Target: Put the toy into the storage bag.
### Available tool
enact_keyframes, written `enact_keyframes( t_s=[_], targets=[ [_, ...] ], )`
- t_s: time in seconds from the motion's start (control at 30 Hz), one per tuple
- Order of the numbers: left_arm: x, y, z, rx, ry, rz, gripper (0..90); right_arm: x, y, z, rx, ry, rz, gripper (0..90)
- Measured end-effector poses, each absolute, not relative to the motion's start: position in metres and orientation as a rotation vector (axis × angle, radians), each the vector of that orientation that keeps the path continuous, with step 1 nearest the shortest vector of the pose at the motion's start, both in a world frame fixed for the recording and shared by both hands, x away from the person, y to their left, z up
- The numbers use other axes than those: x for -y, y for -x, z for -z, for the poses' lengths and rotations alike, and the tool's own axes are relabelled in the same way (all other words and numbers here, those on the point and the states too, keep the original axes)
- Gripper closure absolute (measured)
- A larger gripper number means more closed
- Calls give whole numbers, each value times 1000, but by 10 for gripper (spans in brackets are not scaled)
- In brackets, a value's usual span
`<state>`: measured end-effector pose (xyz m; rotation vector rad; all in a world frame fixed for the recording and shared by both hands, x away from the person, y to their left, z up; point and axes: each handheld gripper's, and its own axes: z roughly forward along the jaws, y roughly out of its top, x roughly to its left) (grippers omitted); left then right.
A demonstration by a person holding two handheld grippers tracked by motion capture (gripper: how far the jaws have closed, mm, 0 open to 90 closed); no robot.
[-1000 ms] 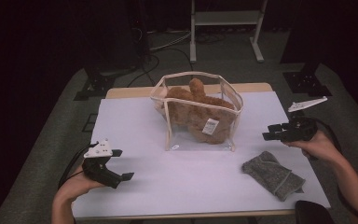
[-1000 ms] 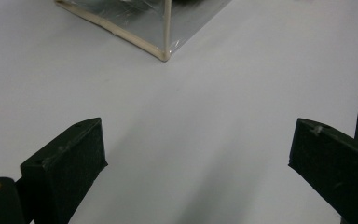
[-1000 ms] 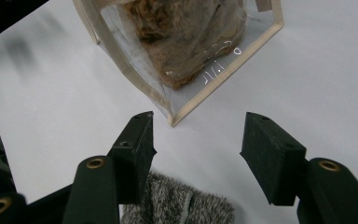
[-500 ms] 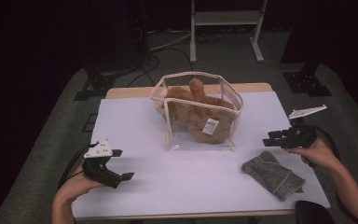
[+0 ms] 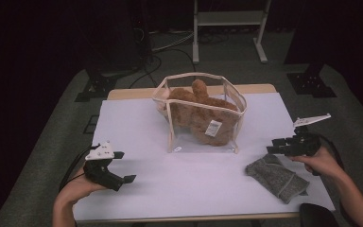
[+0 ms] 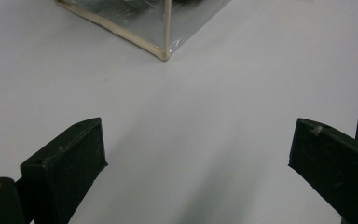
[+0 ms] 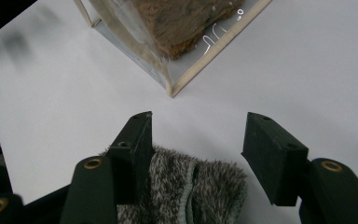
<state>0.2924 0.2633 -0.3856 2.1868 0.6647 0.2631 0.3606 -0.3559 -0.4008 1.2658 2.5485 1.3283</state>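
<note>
We see a smooth, matt white table top (image 6: 223, 121) spreading beyond the left gripper's (image 6: 198, 154) jaws, which look like dull black foam or rubber, slightly pitted. Ahead of them stands a clear, glossy plastic bag (image 6: 140, 18) with pale cream fabric-like piping along its edges. Past the right gripper's (image 7: 196, 140) jaws the same shiny film catches white glints, and behind it sits a shaggy brown plush toy (image 7: 182, 21). Between and beneath those jaws lies a fuzzy grey knitted cloth (image 7: 186, 191), perhaps a sock; brass-coloured metal rivets mark the jaw arms.
</note>
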Motion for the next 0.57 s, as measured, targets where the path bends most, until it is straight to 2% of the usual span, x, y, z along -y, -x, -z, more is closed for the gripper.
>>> enact_keyframes(
  t_s=[0.57],
  targets=[
    [-262,-293,385,-656,-2196,-260,27,355,-350,415,-2554,-1273,-1355,396]
  ],
)
